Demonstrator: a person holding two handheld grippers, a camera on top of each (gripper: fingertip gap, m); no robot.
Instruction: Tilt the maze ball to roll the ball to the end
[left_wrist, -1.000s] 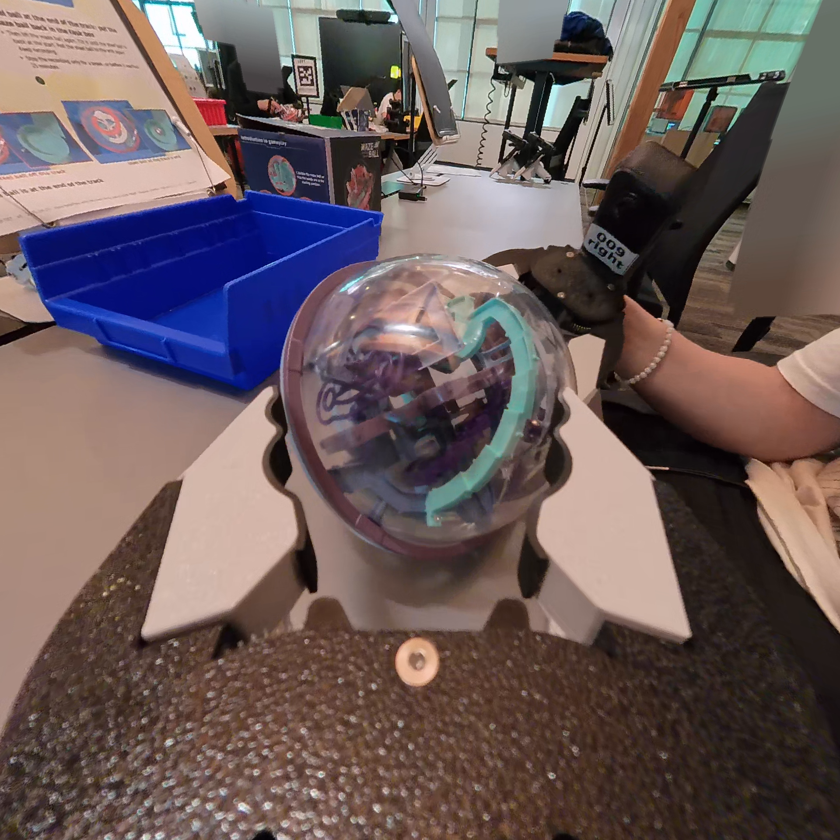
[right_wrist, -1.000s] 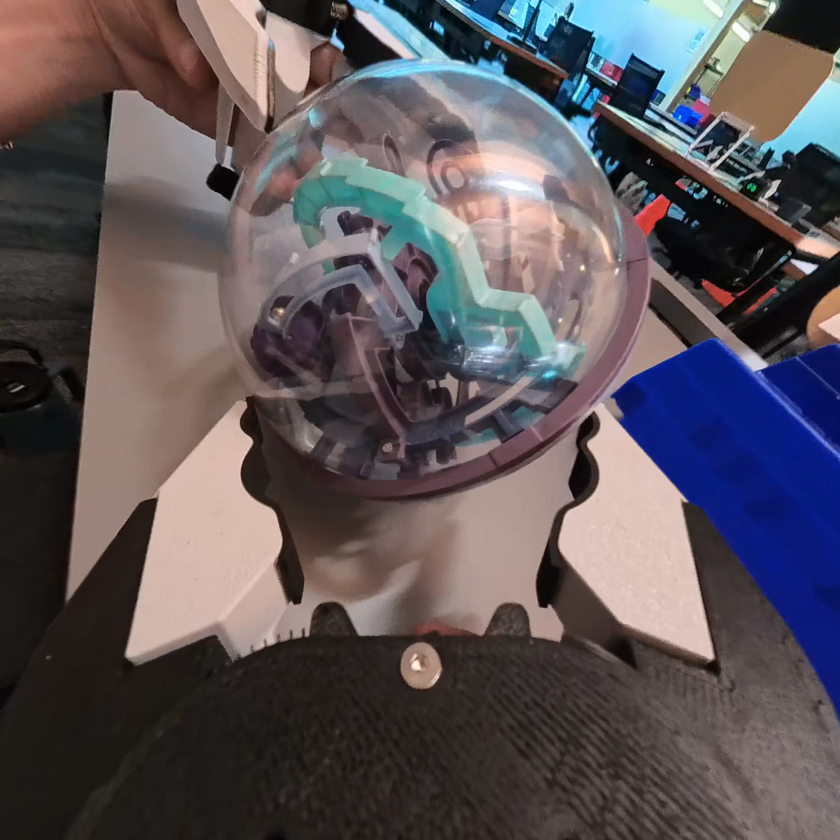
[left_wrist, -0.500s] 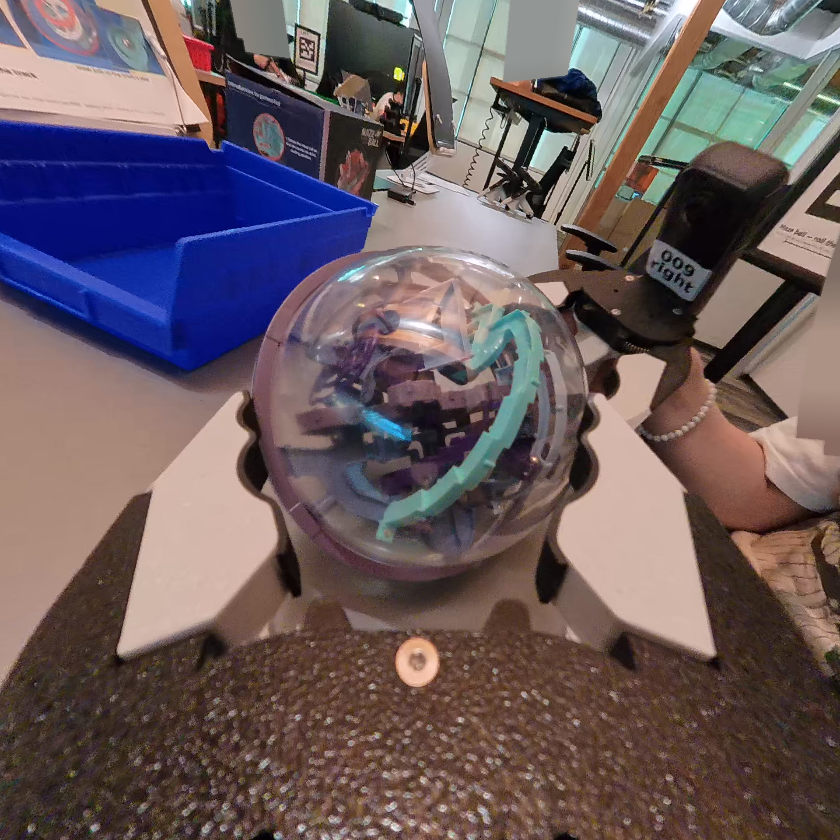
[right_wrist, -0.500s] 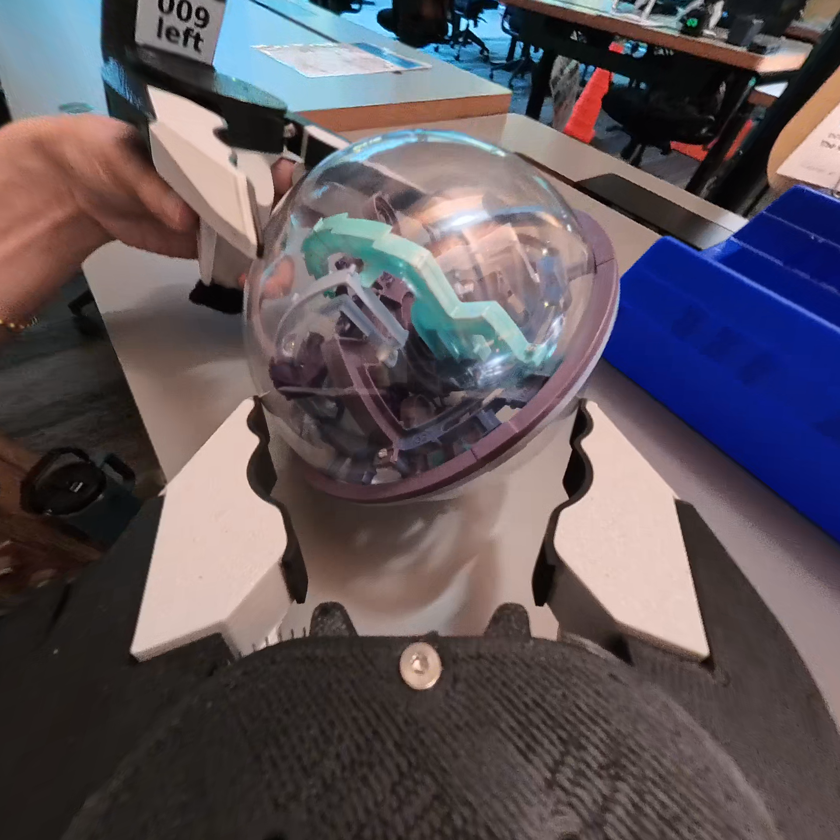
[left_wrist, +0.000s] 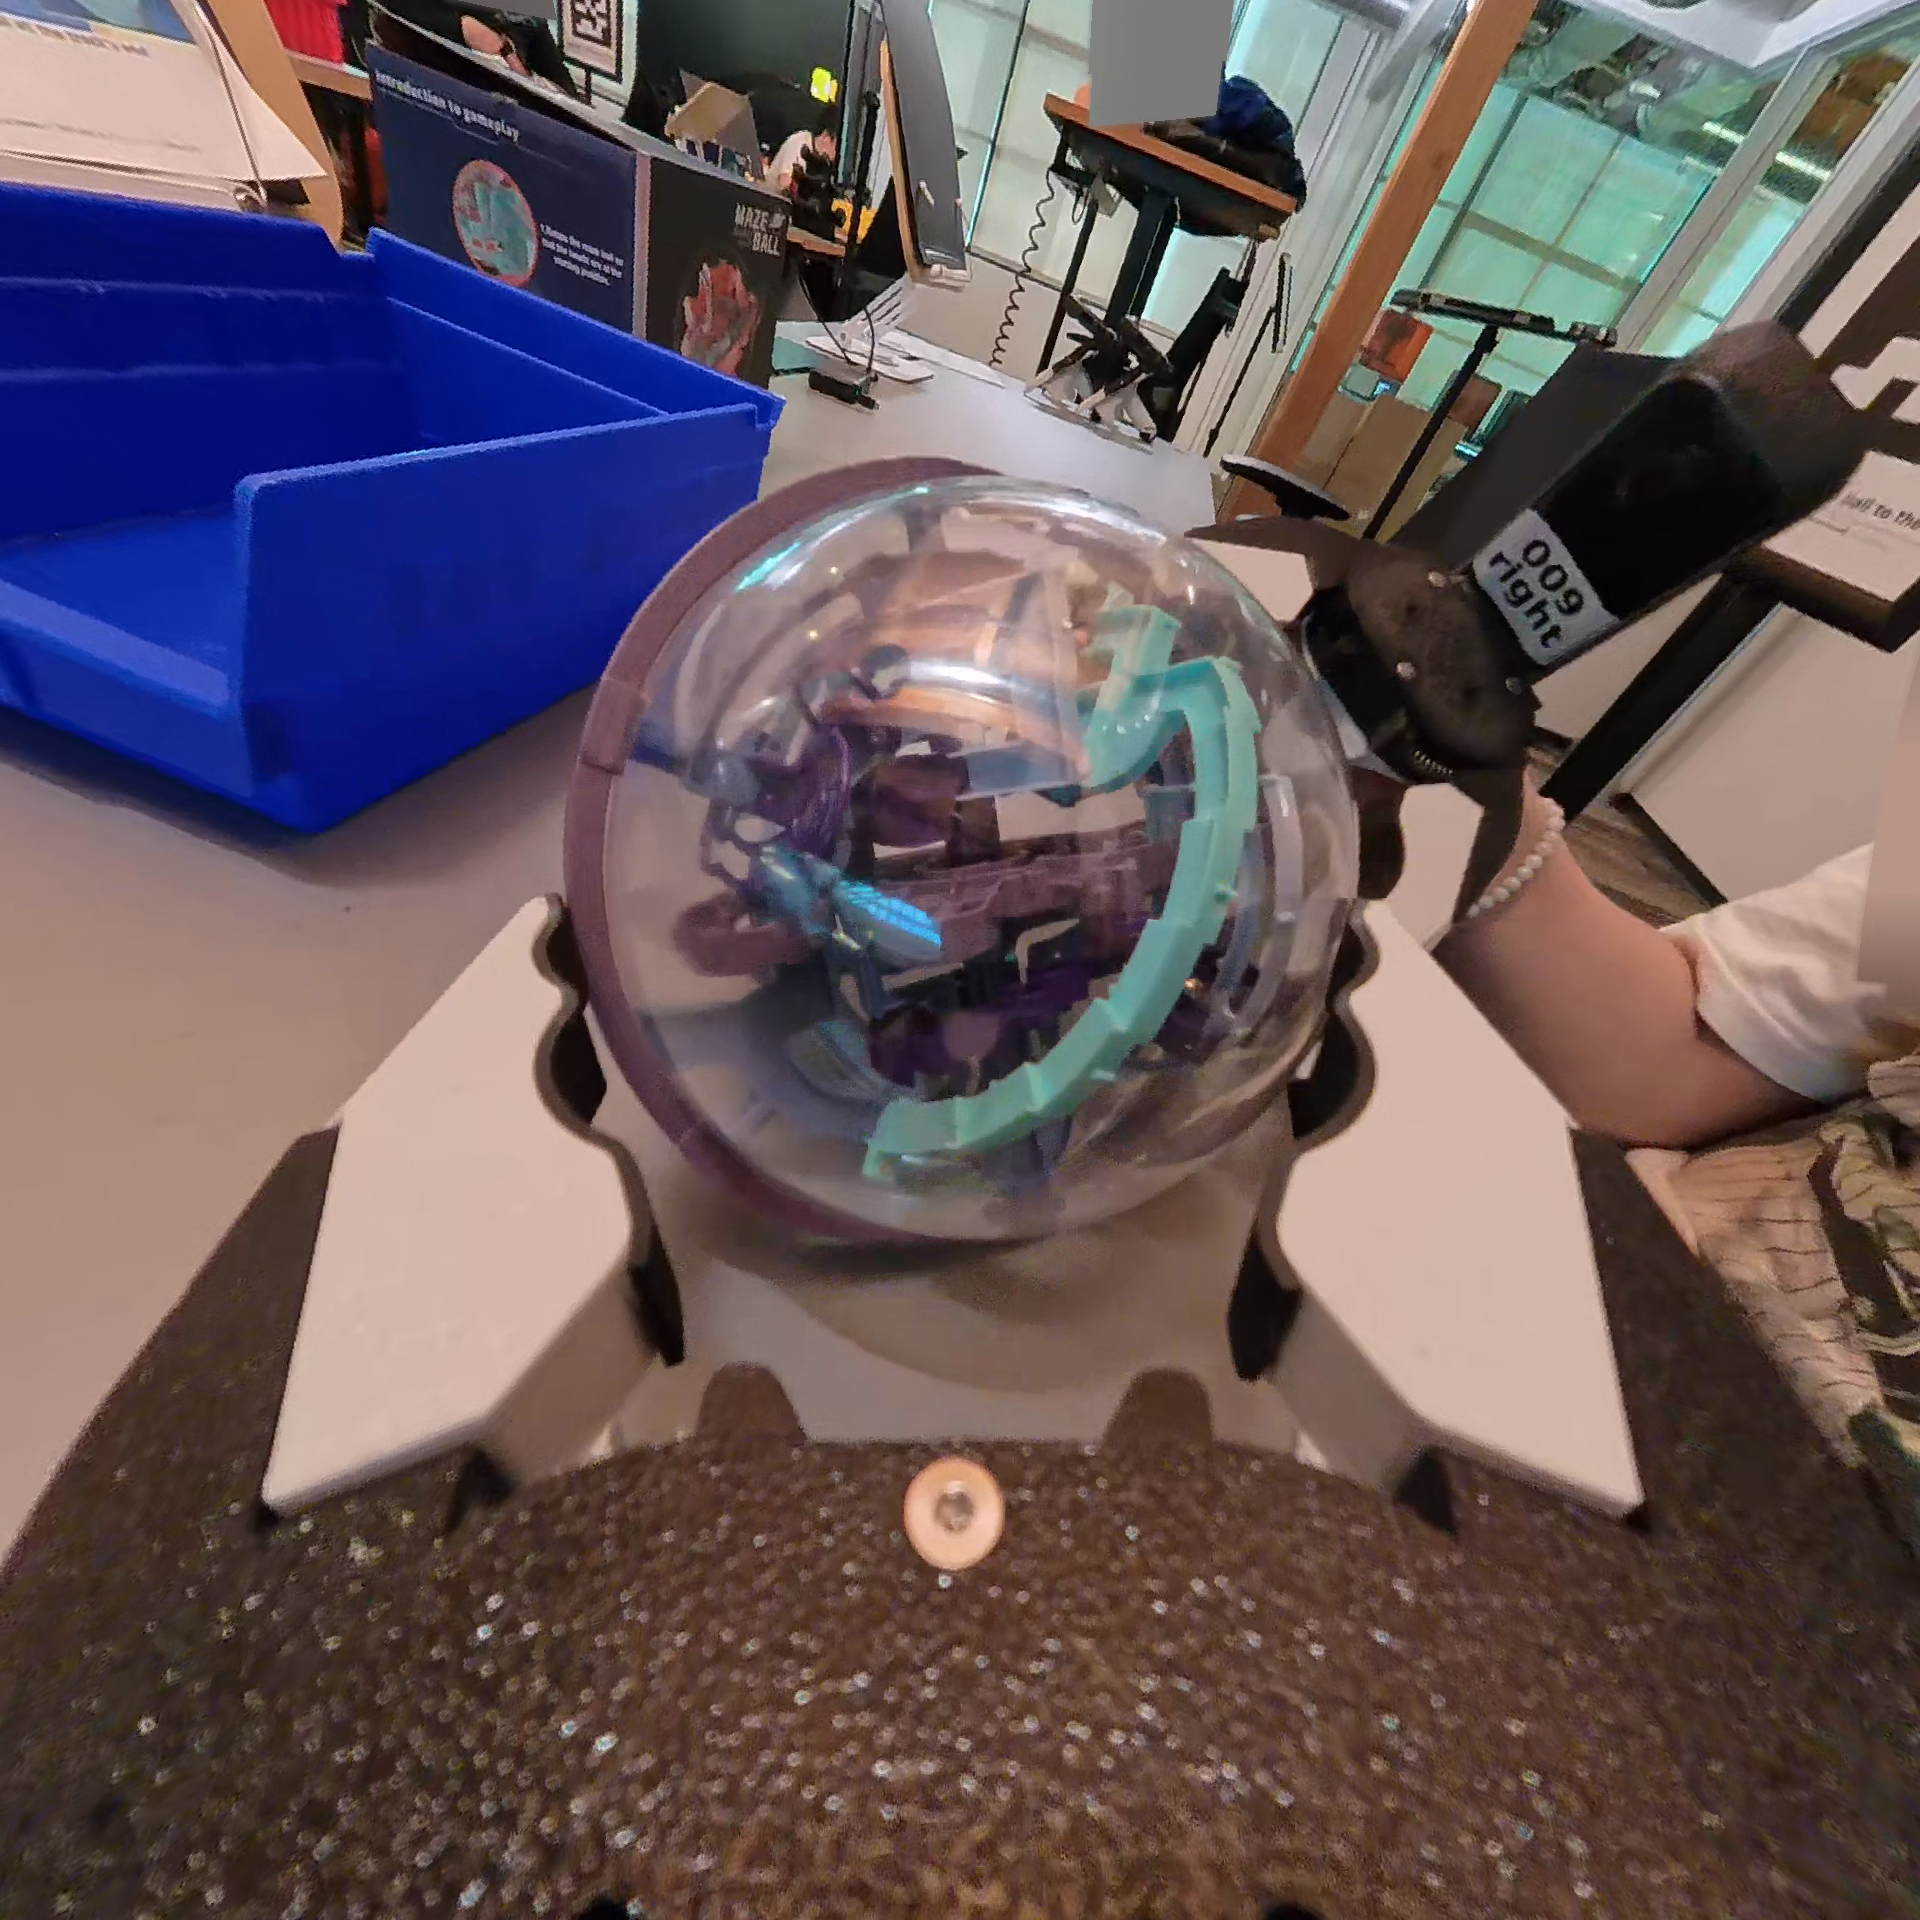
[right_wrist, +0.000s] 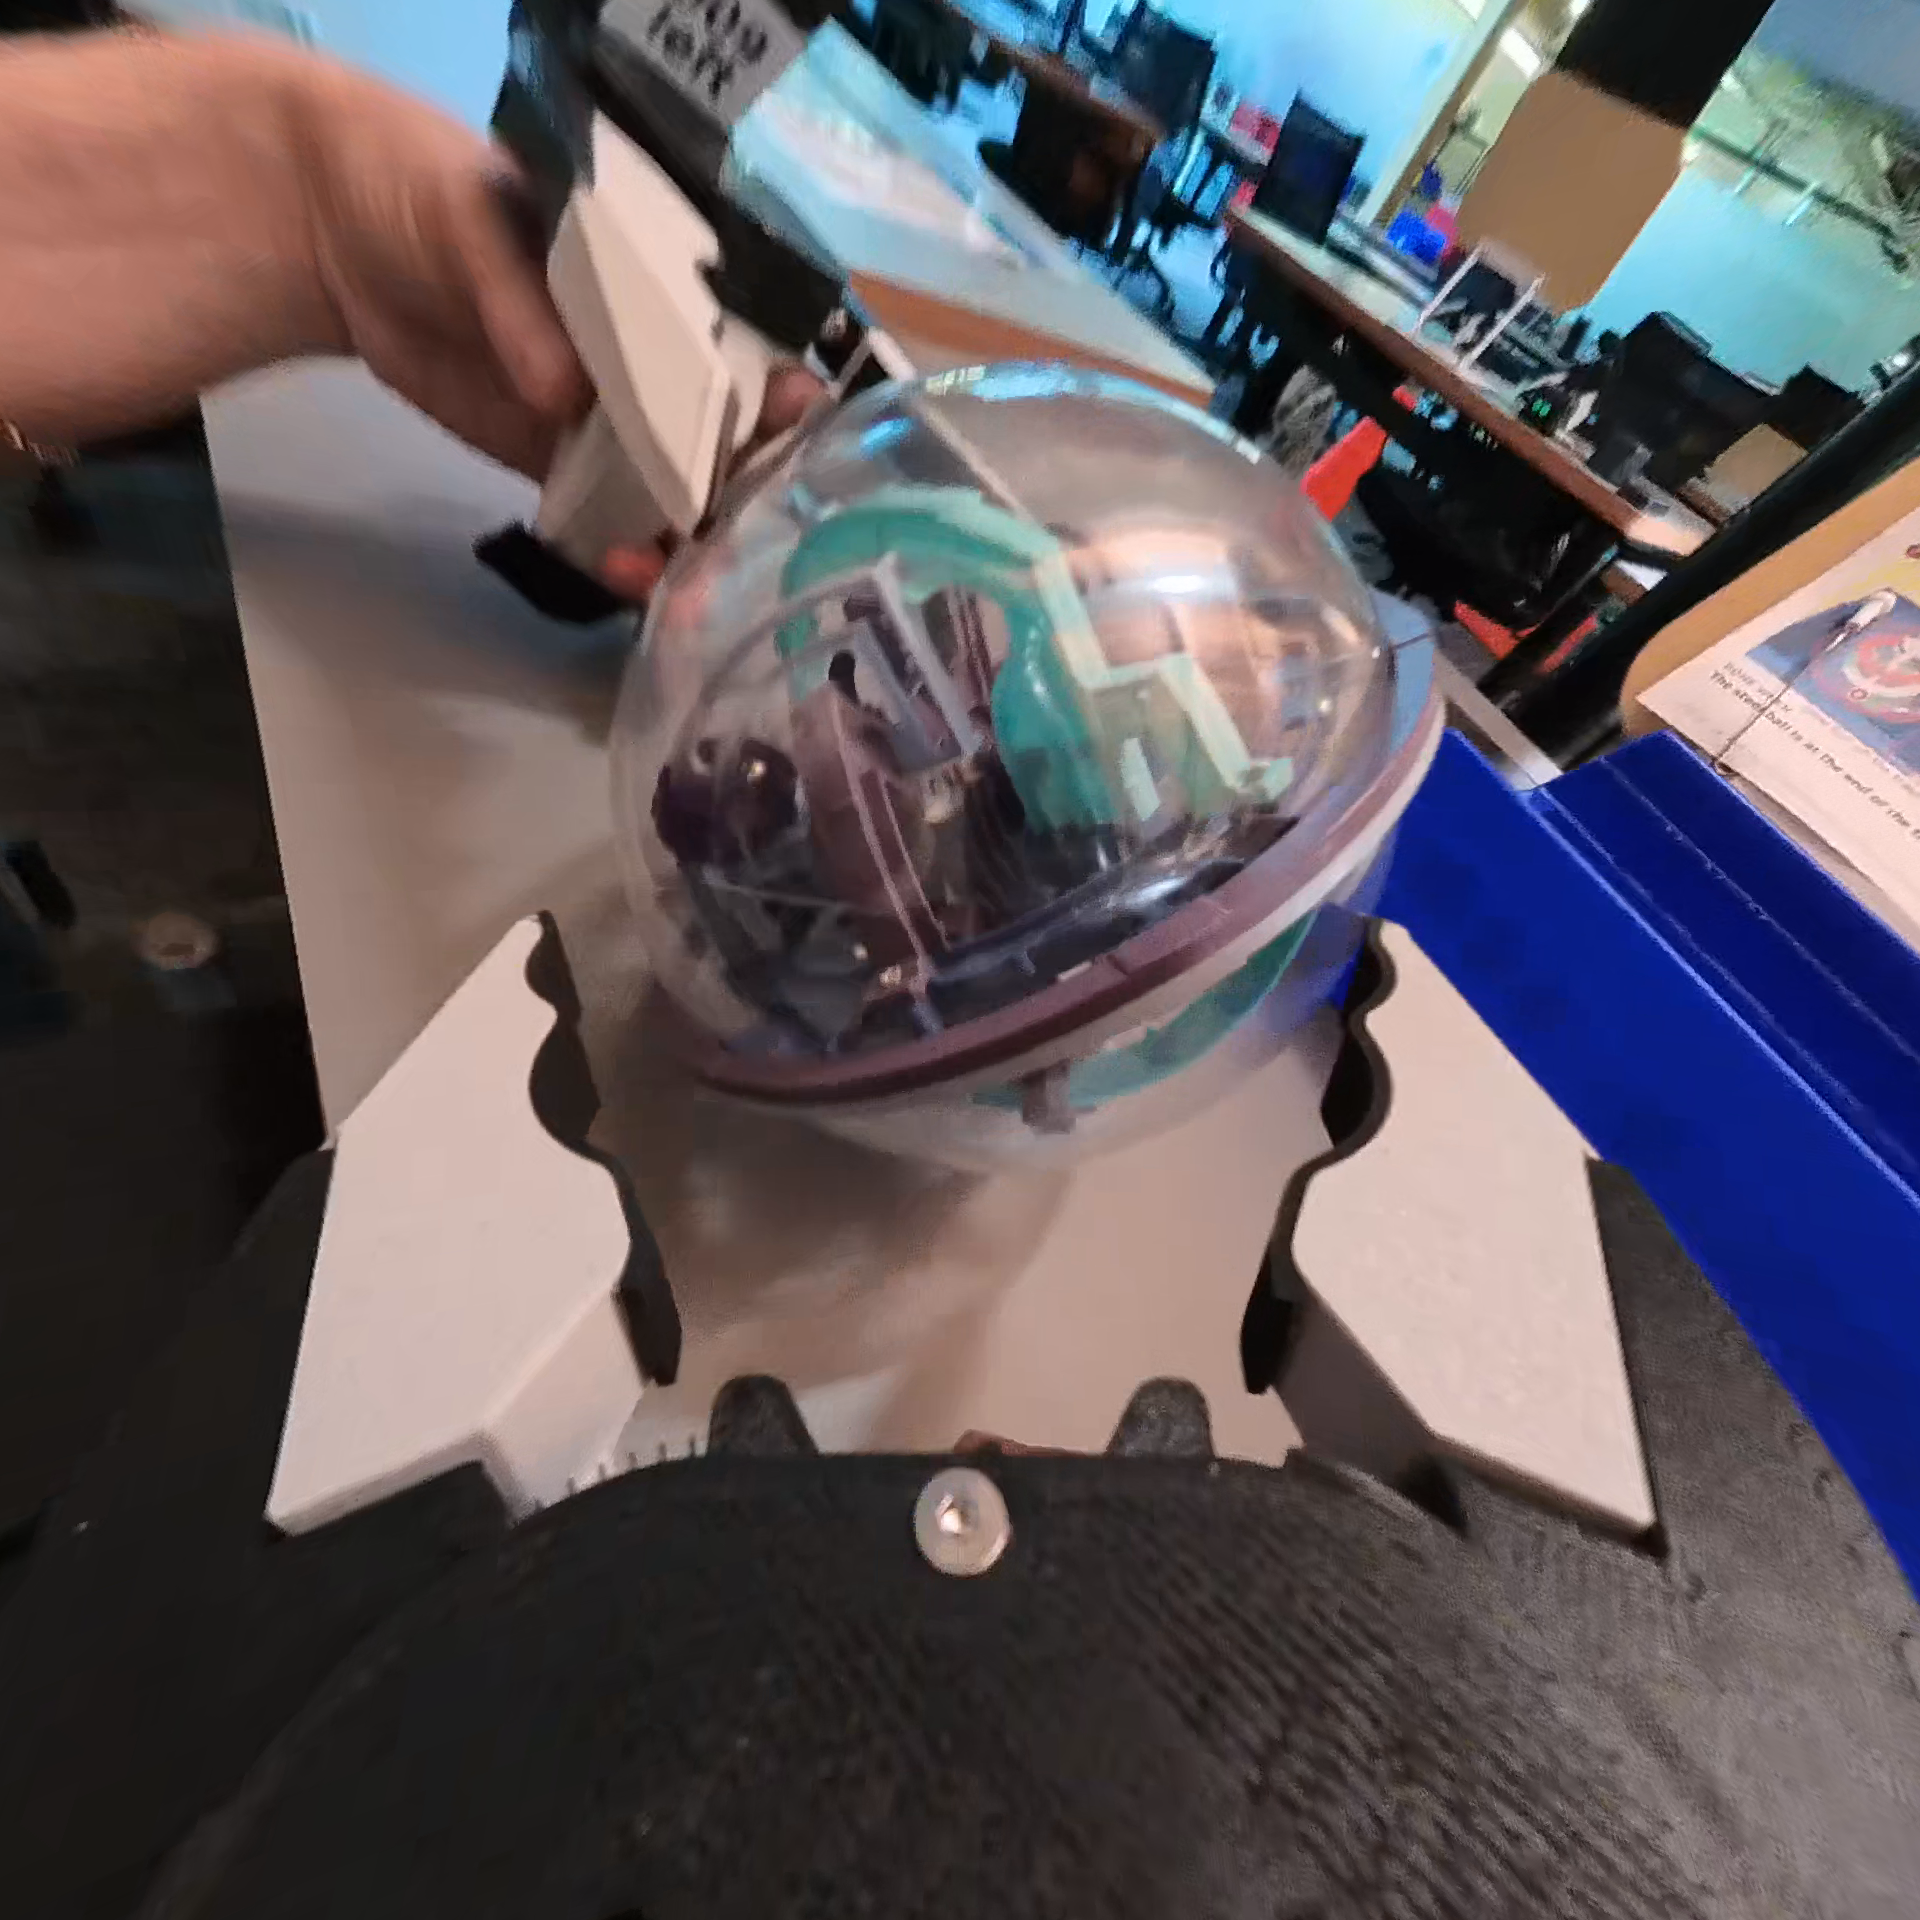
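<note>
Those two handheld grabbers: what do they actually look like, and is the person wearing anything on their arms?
Each gripper, left and right, has two flat pale-grey fingers with dark wavy inner pads, on a black speckled body with a silver screw. From outside, the right one has a black handle with a white label. The person wears a pearl-like bracelet and a white short sleeve.

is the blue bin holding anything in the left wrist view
No, the blue bin shows only its bare blue floor and walls in the part that is in view.
</note>
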